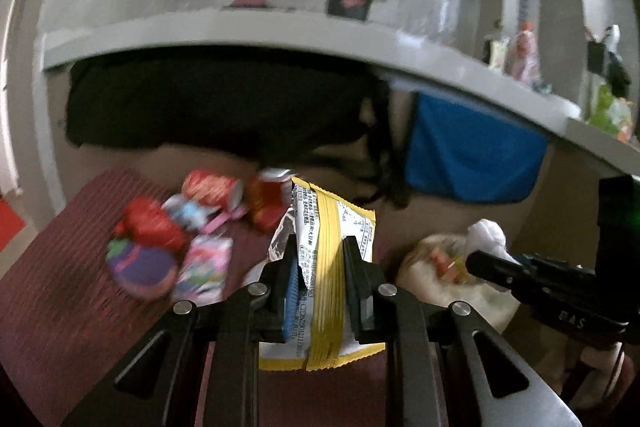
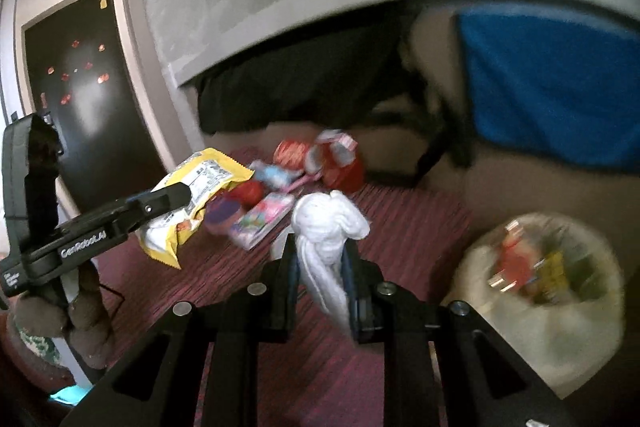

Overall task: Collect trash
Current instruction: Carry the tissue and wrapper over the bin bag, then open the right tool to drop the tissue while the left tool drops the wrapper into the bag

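My left gripper [image 1: 320,247] is shut on a yellow and white snack wrapper [image 1: 332,227], held up above a dark red mat [image 1: 60,307]. From the right wrist view the same wrapper [image 2: 200,183] hangs in that gripper [image 2: 176,193] at the left. My right gripper [image 2: 320,251] is shut on a crumpled white tissue [image 2: 328,223]; in the left wrist view the tissue [image 1: 486,235] shows at the right gripper's tip. Several colourful wrappers and a red can [image 1: 212,187] lie in a pile on the mat.
A white bin bag [image 2: 540,299] holding several pieces of trash sits open on the floor at the right. A grey shelf or table edge [image 1: 240,31] spans above, with a dark cloth [image 1: 200,99] and a blue cloth [image 1: 472,155] hanging under it. A dark door [image 2: 80,87] stands at the left.
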